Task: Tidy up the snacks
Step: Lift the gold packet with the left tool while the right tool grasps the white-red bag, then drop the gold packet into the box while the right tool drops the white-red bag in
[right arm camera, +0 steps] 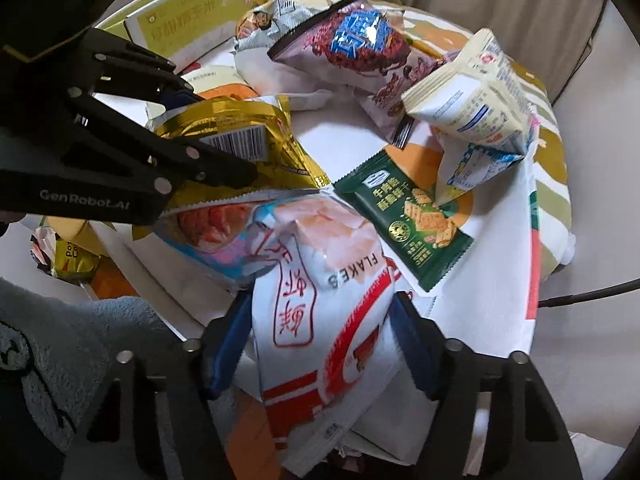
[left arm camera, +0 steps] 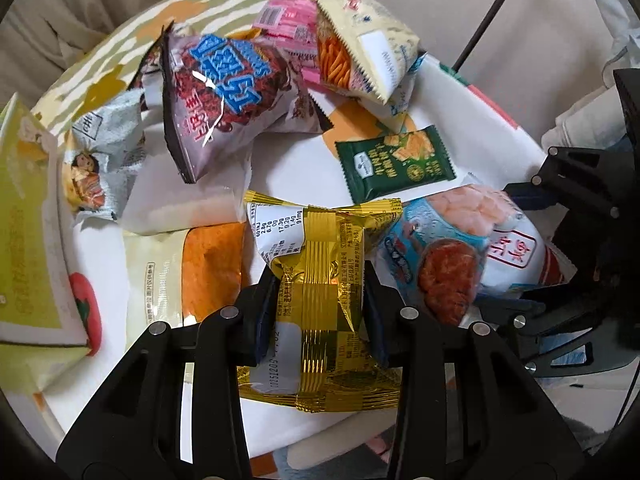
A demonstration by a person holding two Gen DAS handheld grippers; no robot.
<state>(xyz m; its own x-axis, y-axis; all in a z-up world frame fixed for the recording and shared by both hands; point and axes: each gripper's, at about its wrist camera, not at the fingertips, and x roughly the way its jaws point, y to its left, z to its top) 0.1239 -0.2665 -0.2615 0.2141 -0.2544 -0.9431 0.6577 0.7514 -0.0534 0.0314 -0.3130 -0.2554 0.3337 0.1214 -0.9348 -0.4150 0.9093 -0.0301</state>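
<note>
- Left hand-held gripper (left arm camera: 320,312) pinches the gold foil snack packet (left arm camera: 320,280) at 6 o'clock; the slick foil could slip free.
- Right hand-held gripper (right arm camera: 320,340) squeezes the shrimp flakes bag (right arm camera: 320,300) at 6 o'clock; the puffed bag may crush or pop out.

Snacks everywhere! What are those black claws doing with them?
A person is sorting a pile of snack packets with a claw in each hand. The left claw is pinched shut on a gold packet. The right claw has its pads against a white and red shrimp flakes bag. A green cracker packet and others lie loose on the patterned cloth.
</note>
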